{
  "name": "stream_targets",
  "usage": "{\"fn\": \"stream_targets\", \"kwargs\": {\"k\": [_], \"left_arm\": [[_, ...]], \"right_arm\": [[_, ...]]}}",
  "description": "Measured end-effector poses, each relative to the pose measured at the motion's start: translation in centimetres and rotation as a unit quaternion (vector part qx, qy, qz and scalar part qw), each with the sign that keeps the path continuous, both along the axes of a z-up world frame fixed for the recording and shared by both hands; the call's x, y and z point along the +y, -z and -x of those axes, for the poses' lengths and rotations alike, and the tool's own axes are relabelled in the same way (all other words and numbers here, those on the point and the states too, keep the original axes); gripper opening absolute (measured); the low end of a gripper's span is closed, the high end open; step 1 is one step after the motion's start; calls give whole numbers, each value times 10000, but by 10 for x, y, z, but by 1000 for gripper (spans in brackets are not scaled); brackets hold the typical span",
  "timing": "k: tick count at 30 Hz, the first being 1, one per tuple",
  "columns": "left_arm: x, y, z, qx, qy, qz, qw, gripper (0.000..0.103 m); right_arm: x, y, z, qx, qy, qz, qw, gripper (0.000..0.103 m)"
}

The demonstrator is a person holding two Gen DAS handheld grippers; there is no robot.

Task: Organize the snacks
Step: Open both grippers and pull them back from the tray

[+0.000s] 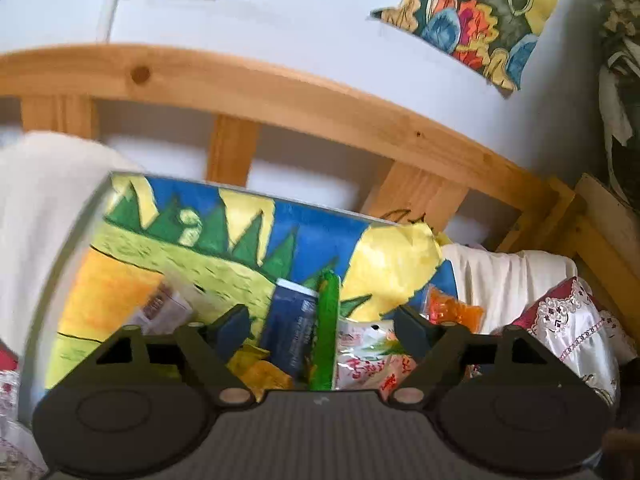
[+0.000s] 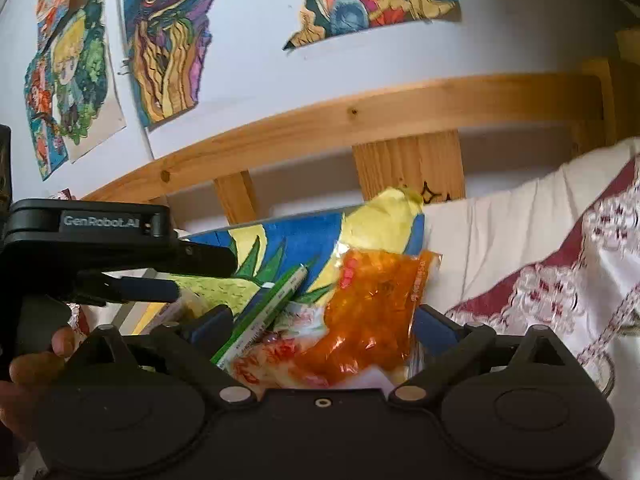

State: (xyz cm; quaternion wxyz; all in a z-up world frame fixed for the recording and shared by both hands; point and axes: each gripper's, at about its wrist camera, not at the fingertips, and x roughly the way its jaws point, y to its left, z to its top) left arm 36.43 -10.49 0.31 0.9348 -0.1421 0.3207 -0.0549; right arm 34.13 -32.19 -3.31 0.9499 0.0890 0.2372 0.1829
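Snacks stand in a clear bin backed by a painted sheet (image 1: 240,240). In the left wrist view I see a dark blue box (image 1: 290,328), a green stick pack (image 1: 327,332), a red and white bag (image 1: 368,360), an orange bag (image 1: 452,312) and a yellow pack (image 1: 260,368). My left gripper (image 1: 324,326) is open above them, empty. In the right wrist view my right gripper (image 2: 324,328) is open around the orange bag (image 2: 368,312), with the green stick pack (image 2: 268,312) and red and white bag (image 2: 280,356) beside it. The left gripper (image 2: 172,276) shows there at left.
A wooden slatted bed frame (image 1: 280,96) runs behind the bin, with a white wall and colourful drawings (image 2: 168,40) above. White cloth (image 1: 508,288) and a red and white lace cloth (image 2: 560,272) lie to the right. A white pillow (image 1: 44,216) sits at the left.
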Motion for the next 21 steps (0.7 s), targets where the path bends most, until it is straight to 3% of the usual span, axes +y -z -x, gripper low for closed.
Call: {"fn": "stream_targets", "kwargs": {"k": [11, 21], "left_arm": [[26, -25, 40, -251, -404, -60, 9989, 102], [52, -53, 97, -556, -744, -287, 9953, 102]], "right_arm": [[3, -33, 36, -378, 235, 72, 9990, 102], [12, -68, 89, -805, 455, 46, 9957, 102]]}}
